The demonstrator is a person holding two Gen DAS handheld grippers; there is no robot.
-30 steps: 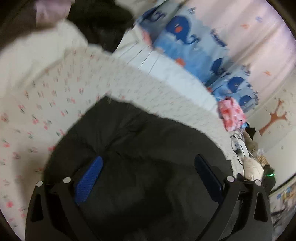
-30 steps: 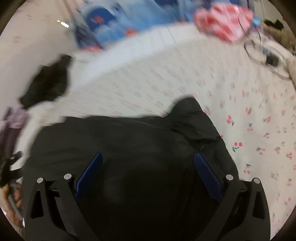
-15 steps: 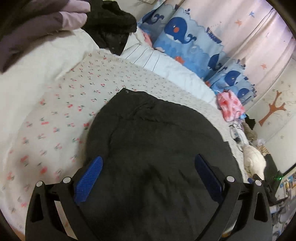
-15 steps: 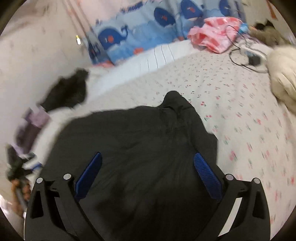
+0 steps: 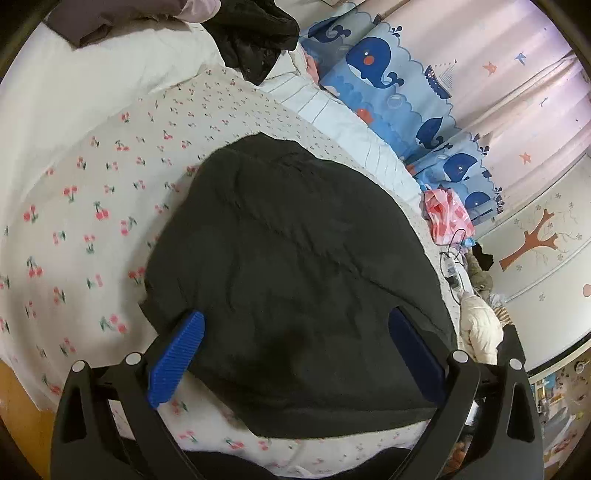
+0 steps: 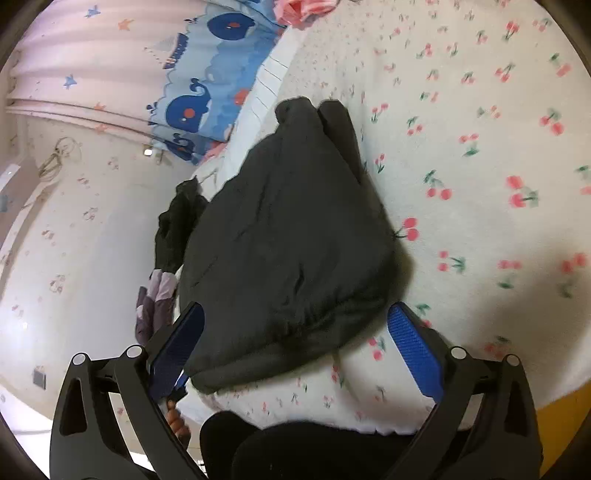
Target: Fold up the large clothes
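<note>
Both grippers are wide open and hold nothing. From its own camera, the left gripper [image 5: 295,343] hangs over the near part of one big black jacket [image 5: 295,266], and the right gripper [image 6: 295,332] hangs over the jacket's bunched hem [image 6: 295,325] in the right wrist view. Each gripper has two blue pads, so four pads in all; one left pad [image 5: 177,358] is bright and the other sits dark in shadow. The jacket lies in a puffy heap on a white bed sheet [image 5: 85,206] with little red cherries on it, close to the near edge of the bed. One end of the jacket pokes out in a narrow point with two lumps [image 6: 314,110], but whether it is a sleeve or a hood is hard to tell. Behind the jacket sit one more black garment [image 5: 255,37] and one grey and purple garment [image 5: 122,14], both cut off by the top of the left view. A blue whale cloth [image 5: 384,81] shows three or four whales. One pink bundle [image 5: 447,214] and one cream bundle [image 5: 480,328] lie far off, small and squashed by the lens. The person's dark clothing [image 6: 314,450] fills the bottom of the right view.
</note>
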